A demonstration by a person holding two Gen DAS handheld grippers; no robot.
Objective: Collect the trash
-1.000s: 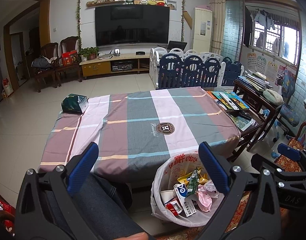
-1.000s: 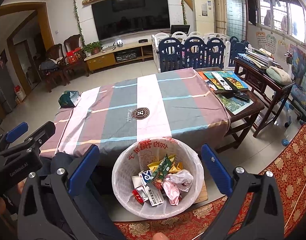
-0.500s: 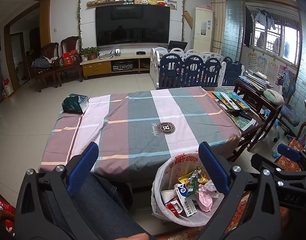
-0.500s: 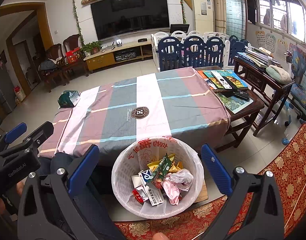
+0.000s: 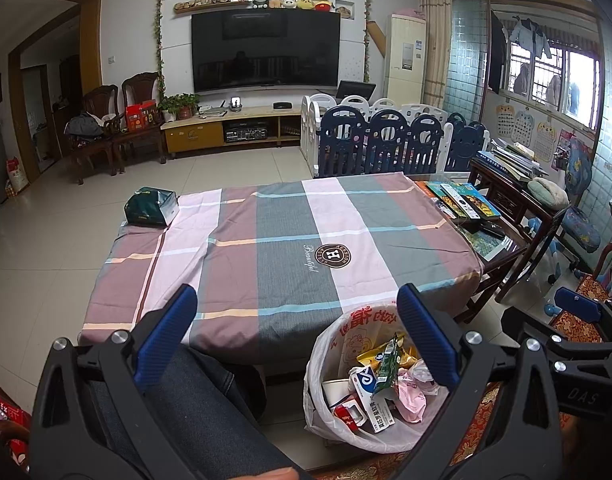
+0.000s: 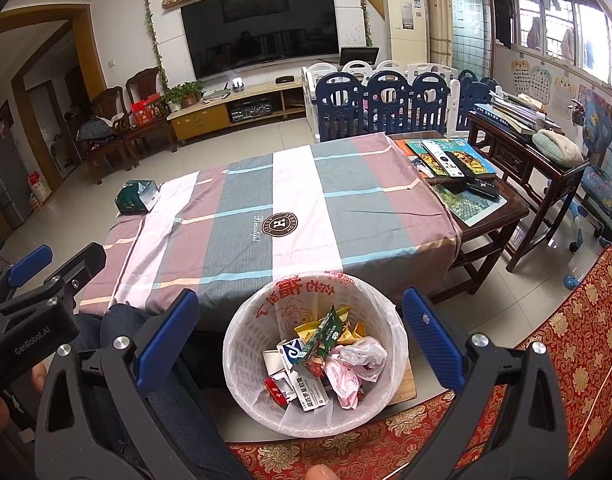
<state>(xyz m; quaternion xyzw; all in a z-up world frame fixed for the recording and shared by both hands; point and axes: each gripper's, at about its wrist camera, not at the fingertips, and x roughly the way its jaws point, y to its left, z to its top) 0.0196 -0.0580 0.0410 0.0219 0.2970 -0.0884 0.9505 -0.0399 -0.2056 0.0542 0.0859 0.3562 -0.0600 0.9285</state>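
— White plastic is lining the trash basket (image 6: 242, 360), isn't it? Where is the basket sitting?

— It is standing upright on the floor, mouth facing up, just in front of the near edge of the table (image 6: 345, 216), with a red patterned rug (image 6: 577, 320) lying on its near side. Wrappers (image 6: 325, 332), a crumpled pink bag (image 6: 341, 376) and small cartons (image 6: 306, 392) are lying inside it in a heap. A green wrapper is sticking up from the heap, its long axis leaning up and toward the table.

— And the grippers?

— The right gripper (image 6: 300, 336) is hanging above the basket, fingers spread wide and carrying nothing, pointing toward the table. The left gripper (image 5: 296, 334) is hanging to the left of the basket, also spread wide and empty, pointing the same way over a knee in dark jeans (image 5: 194, 400). From the left wrist view the basket (image 5: 317, 384) is showing under the right-hand finger.

— What is lying on the table?

— A striped cloth is covering it. A dark green packet (image 6: 136, 197) is resting at the far left corner. Books and remote controls (image 6: 453, 160) are lying on a dark wooden table beside its right end.

— Is anything changing from a second ago?

— Hardly. Both grippers are staying wide apart in nearly the same spots, and the heap in the basket is looking the same.
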